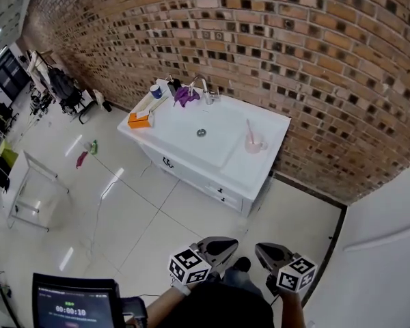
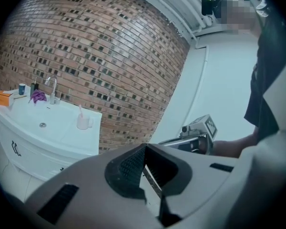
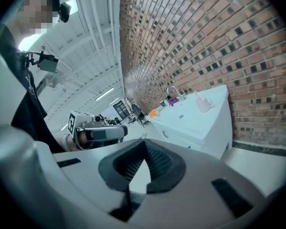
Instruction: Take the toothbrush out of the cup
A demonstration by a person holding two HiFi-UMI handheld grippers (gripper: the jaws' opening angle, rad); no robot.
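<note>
While the person stands well apart from the white washstand (image 1: 277, 125), both hands sit low at the bottom edge of the head view, close to the body. The two grippers point up-frame toward the sink. The left gripper (image 1: 227, 242) has its jaws brought together at the tips with nothing between them, and the right gripper (image 1: 260, 247) is likewise closed and empty. Each gripper's view shows the other one beside it.

One pale pink cup (image 1: 255, 144) stands on the right part of the washstand top, right of the basin, just below the brick wall (image 1: 314, 53). One toothbrush (image 1: 249, 131) stands in it, its long axis near upright and leaning slightly toward frame left. Which end is uppermost is too small to tell. One faucet (image 1: 206, 91), one purple cloth (image 1: 186, 96), one blue container (image 1: 155, 91) and one orange box (image 1: 139, 120) sit at the top's left end.
</note>
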